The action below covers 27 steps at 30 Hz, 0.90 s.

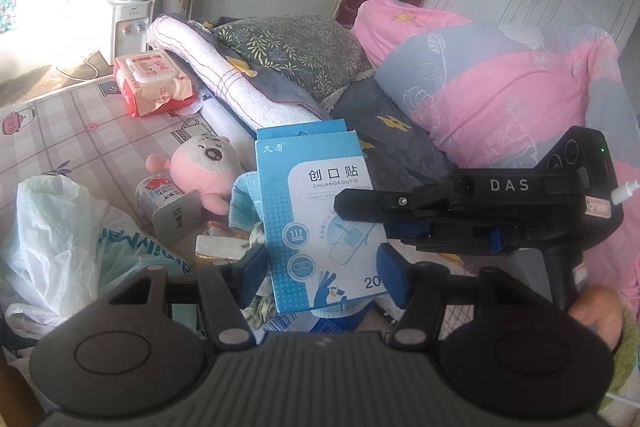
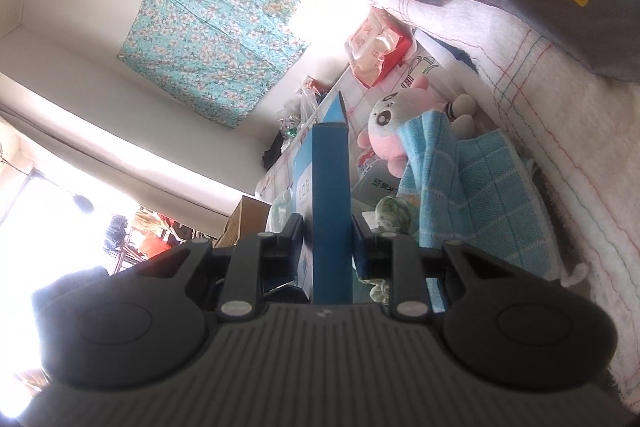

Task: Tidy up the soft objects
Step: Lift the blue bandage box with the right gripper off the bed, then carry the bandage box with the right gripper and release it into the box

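Box [image 1: 320, 211] of plasters held upright above the clutter at the bed's near edge. Right gripper [image 2: 331, 245] clamped on its narrow sides, jaws narrow, tight against the card. Left gripper [image 1: 320, 267] spread wide, fingers either side of the box's lower end, apparently not touching. Likely mid-sort: hard box being lifted clear of the soft things. Next move probably calls for carrying it aside, then coming back for the blue towel [image 2: 472, 187] and pink plush [image 1: 200, 167] lying just behind. Bed sheet [image 1: 80, 115] checked, with wipes [image 1: 154, 83] toward the far edge, white bag [image 1: 52, 247] at the left edge, pillow [image 1: 296, 47] and folded quilts piled toward the right. Water dispenser [image 1: 130, 23] against the far wall; floral curtain [image 2: 216, 15] over a bright window.
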Motion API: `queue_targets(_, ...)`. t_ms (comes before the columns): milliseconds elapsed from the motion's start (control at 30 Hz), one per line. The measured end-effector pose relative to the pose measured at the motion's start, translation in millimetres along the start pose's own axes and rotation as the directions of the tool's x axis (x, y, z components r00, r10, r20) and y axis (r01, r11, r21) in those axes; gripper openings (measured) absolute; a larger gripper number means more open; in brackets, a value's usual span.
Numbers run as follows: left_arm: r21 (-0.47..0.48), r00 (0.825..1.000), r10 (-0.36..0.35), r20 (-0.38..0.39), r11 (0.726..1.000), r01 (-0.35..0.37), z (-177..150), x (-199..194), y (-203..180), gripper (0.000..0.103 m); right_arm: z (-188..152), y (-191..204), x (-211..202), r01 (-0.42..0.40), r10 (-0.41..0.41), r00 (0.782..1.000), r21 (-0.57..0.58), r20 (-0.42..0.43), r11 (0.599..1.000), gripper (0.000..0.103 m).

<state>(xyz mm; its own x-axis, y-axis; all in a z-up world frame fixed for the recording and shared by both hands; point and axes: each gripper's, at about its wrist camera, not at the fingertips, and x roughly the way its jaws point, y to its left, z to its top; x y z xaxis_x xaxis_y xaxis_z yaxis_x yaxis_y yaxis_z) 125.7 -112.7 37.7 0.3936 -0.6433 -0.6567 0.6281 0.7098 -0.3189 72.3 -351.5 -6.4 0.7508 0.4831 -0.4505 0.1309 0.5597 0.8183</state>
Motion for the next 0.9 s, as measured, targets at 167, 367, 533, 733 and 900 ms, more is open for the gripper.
queue_targets(167,-0.04,0.998,0.037,0.055,0.999,-0.034,1,-34,15,0.061,-4,32,12,-0.055,0.055,0.998,-0.043,-0.01,0.998,0.023)
queue_targets(367,-0.105,0.987,0.111,0.114,0.989,-0.099,-2,-81,46,0.061,-11,78,45,-0.108,0.1,0.992,-0.102,-0.075,0.989,0.023)
queue_targets(533,-0.2,0.97,0.2,0.138,0.965,-0.17,-10,-127,84,0.061,-23,131,88,-0.158,0.129,0.975,-0.16,-0.179,0.974,0.023)
queue_targets(733,-0.351,0.931,0.343,0.123,0.893,-0.283,-29,-180,147,0.06,-51,199,174,-0.223,0.143,0.922,-0.191,-0.36,0.956,0.022)
queue_targets(900,-0.43,0.897,0.436,0.073,0.825,-0.366,-45,-203,202,0.06,-88,243,257,-0.216,0.094,0.86,-0.191,-0.502,0.958,0.019)
